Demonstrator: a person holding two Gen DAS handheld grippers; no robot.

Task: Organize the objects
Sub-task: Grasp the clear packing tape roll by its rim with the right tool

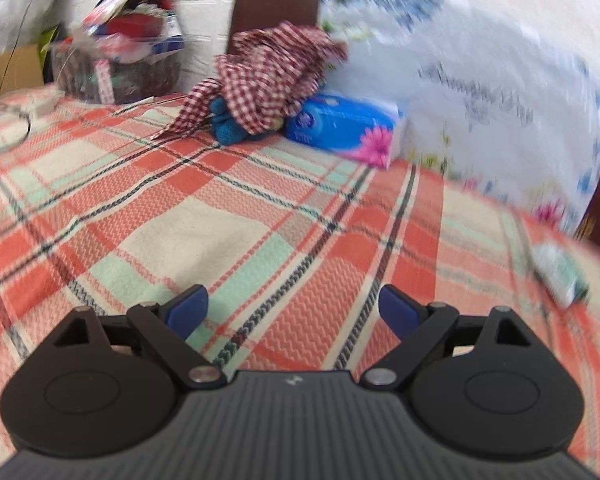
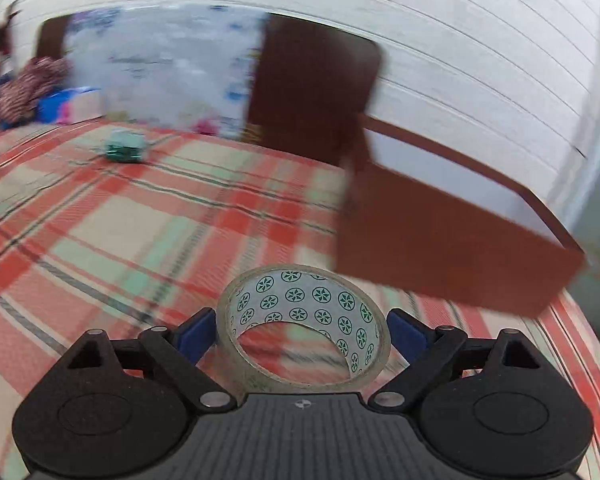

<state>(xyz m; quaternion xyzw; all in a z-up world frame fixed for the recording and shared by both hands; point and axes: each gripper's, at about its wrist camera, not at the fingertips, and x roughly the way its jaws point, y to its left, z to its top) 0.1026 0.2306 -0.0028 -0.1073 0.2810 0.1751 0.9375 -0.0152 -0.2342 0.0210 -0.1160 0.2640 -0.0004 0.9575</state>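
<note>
Currently the right gripper (image 2: 302, 330) carries a clear-tape roll with green-starred white core (image 2: 304, 316) between wide-spread jaws toward the brown open-topped box (image 2: 452, 236) at the plaid-covered bed's (image 2: 100, 220) edge, needing release inside; left gripper (image 1: 294, 312) gapes empty.

A home bedroom: plaid bedspread (image 1: 220, 208), wooden headboard (image 2: 316, 92), floral pillow (image 1: 480, 92).

No readable text anywhere. Dark lettering on white floral bag (image 1: 480, 92), far ahead-right of left gripper (image 1: 294, 312): blurred, illegible. Blue tissue pack (image 1: 340, 124) ahead of it: print too small/smeared. Tape roll (image 2: 304, 332) between right gripper (image 2: 302, 334) pads: green rosette pattern on inner core only, no words. Small round emblem on each gripper body, not legible. Labels in basket (image 1: 120, 76) far ahead-left: unreadable.
</note>
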